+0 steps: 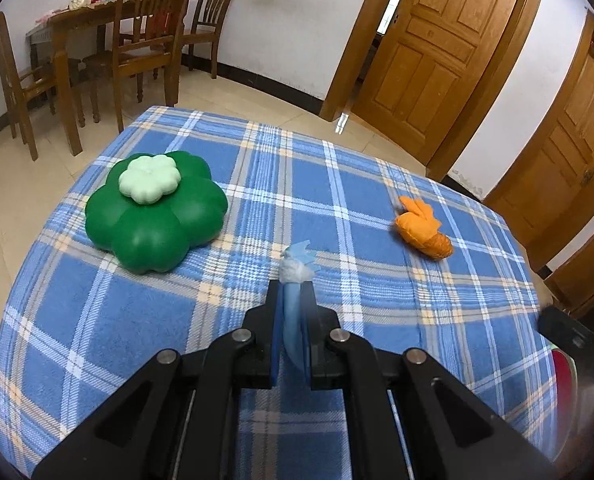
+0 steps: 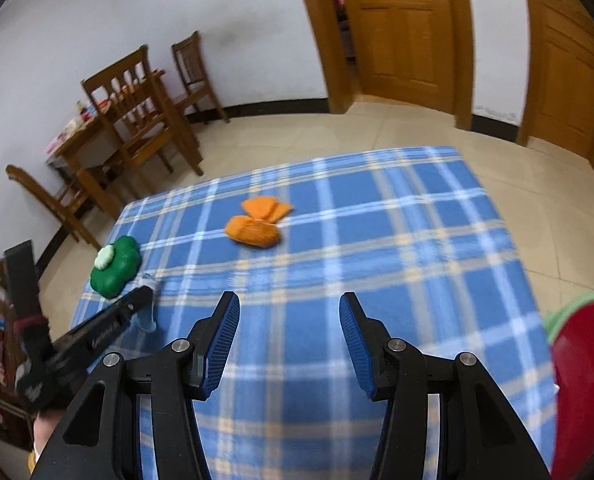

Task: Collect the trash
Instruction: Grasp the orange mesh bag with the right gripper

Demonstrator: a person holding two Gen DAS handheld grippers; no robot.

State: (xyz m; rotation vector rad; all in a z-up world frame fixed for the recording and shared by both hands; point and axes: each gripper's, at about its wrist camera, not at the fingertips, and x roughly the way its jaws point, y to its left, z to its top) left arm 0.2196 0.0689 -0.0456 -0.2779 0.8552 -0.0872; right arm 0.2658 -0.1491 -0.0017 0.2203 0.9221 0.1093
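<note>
Your left tongs [image 1: 293, 292] are clamped on a blue-and-white scrap of trash [image 1: 295, 268], holding it above the plaid-covered counter [image 1: 177, 308], just right of the green clover-shaped container [image 1: 155, 210]. Your right tongs [image 2: 289, 316] stand wide apart with nothing between them, hovering over the counter. The orange crumpled piece [image 2: 257, 224] lies well ahead of them on the cloth.

A home dining room. A wooden dining table [image 1: 97, 12] with matching slatted chairs [image 1: 149, 40] stands against a white wall, panelled wooden doors [image 1: 437, 52] open off a beige tiled floor [image 2: 377, 132], and a blue plaid tablecloth [image 1: 257, 184] covers the nearer table.
</note>
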